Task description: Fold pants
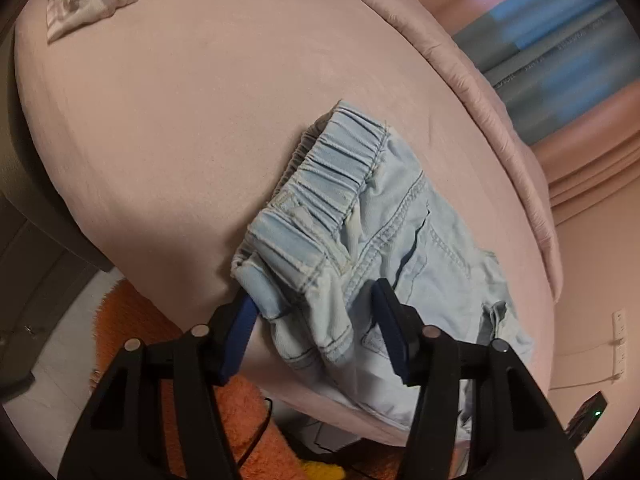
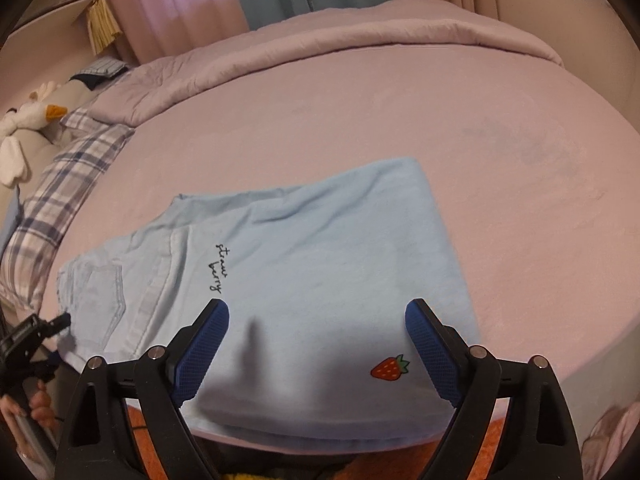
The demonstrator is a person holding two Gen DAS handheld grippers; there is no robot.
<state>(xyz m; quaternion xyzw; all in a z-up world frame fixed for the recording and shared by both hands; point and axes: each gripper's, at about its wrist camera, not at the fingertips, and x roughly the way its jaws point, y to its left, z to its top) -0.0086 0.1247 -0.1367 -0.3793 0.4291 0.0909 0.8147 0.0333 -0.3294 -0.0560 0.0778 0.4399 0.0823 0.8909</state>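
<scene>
The light blue denim pants lie folded on the pink bed sheet, near the bed's front edge, with part of the fabric hanging over that edge. In the left wrist view the gathered elastic waistband runs diagonally up and away from the left tongs, whose blue-padded fingers stand spread apart, one on either side of the waistband's near corner; they are released, and the cloth sits between them without being pinched. A stitched back pocket shows just beyond the far finger.

In the right wrist view the right tongs are likewise released, fingers wide apart and held over a smooth leg panel of the pants (a small red strawberry print sits close to the right-hand finger, and black script lettering lies near the left-hand one). The fold's far corner lies flat on the sheet.

A plaid grey-and-white pillow rests at the left side of the bed, with a white plush duck beyond it. A rumpled pink quilt is bunched along the far side. An orange shaggy rug covers the floor below the bed's edge.
</scene>
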